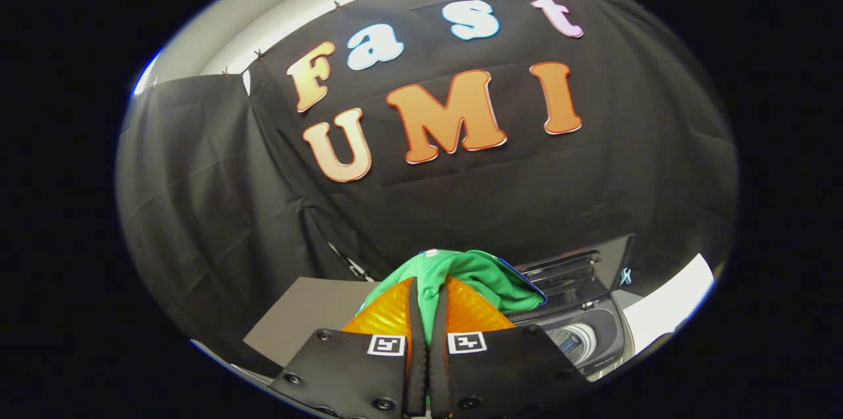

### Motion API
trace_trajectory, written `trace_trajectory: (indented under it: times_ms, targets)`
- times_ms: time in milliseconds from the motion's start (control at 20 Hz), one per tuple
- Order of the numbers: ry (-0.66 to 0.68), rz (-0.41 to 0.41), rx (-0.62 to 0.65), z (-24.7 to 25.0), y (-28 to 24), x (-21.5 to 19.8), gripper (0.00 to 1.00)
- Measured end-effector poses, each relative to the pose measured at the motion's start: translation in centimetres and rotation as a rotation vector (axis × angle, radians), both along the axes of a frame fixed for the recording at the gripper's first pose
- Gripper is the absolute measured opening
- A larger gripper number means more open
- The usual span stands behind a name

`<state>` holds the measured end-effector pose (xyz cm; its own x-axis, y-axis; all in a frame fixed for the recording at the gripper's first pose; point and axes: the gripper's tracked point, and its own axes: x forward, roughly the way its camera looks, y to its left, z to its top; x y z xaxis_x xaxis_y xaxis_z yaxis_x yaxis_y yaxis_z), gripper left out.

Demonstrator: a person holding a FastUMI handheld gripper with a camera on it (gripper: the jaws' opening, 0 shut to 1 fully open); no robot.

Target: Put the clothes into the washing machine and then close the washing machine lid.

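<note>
Gripper (427,313) fingers nearly closed, pinching green cloth (474,274) between them. Washing machine (593,333) sits lower right, lid (576,267) standing open, drum visible.

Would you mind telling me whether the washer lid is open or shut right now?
Open. The lid stands raised behind the washer, whose drum is exposed. The claw is shut on the green cloth.

One green garment (461,277) pinched between the fingers of one gripper (427,313); one washing machine (586,333) just beyond, lid up.
</note>
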<state>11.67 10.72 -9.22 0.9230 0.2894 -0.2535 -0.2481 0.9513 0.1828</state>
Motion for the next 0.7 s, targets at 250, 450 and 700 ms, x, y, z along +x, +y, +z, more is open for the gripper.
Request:
trace_trajectory:
  times_ms: [250, 450, 700]
  targets:
    - [0.003, -0.078, 0.0, -0.5, -6.4, 2.3, 0.1]
    - [0.026, -0.12, -0.014, -1.4, -10.6, 3.9, 0.1]
    - [0.071, -0.15, -0.013, -4.2, -15.2, 6.1, 0.1]
